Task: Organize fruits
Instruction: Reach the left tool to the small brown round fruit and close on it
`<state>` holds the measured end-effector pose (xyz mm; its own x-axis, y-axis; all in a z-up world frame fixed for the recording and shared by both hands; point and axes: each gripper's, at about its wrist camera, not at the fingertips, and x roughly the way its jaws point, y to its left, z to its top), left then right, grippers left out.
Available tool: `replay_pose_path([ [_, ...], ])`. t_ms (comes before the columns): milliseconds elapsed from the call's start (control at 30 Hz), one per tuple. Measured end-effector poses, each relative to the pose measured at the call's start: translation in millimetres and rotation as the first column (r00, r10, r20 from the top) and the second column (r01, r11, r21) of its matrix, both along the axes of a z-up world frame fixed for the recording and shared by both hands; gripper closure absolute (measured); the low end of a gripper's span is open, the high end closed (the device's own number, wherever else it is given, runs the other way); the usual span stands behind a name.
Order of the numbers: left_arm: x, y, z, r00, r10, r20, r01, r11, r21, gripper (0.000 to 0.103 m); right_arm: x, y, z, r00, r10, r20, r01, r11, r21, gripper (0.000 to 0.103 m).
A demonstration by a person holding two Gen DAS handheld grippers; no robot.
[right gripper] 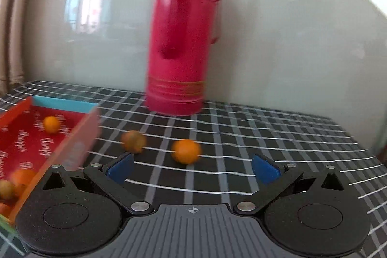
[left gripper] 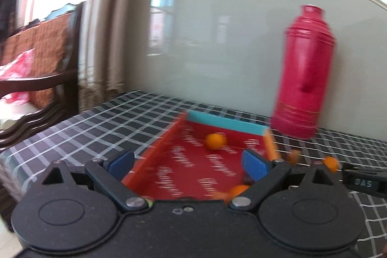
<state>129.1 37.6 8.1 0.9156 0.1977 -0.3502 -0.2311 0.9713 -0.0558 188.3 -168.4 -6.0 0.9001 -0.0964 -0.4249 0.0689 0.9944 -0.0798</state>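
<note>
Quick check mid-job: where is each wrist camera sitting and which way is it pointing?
Left wrist: behind the open left tool, over the red box, facing the wall; its blue pads show.
Right wrist: behind the open right tool, right of the box, facing two loose oranges and the flask.
Shared: box, flask, checked cloth, an orange in the box.
</note>
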Motion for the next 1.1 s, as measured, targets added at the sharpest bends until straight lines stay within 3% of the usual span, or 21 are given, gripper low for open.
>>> replay_pose_path([
  [300, 20, -63, -8, 0.981, -0.190, -0.036, 0.192, 0.980, 0.059, 0.014, -10, -49, -9, 0.980, -0.197, 0.001, 0.197, 0.980, -0.037, 0.000],
  [700, 74, -106, -23, 0.960, -0.261, -0.102, 0.269, 0.959, 0.083, 0.016, -30, -92, -11, 0.953, -0.302, 0.016, 0.303, 0.953, -0.031, 0.000],
  [833, 92, -117, -29, 0.957, -0.264, -0.122, 0.275, 0.958, 0.079, 0.027, -34, -102, -10, 0.948, -0.318, 0.025, 0.318, 0.948, 0.002, 0.000],
  [1000, 114, -131, -32, 0.950, -0.280, -0.140, 0.294, 0.951, 0.098, 0.029, -38, -108, -7, 0.921, -0.383, 0.068, 0.384, 0.923, -0.002, 0.000],
  [1100, 128, -138, -37, 0.946, -0.286, -0.156, 0.304, 0.946, 0.112, 0.039, -36, -115, -6, 0.919, -0.391, 0.057, 0.390, 0.920, 0.028, 0.000],
])
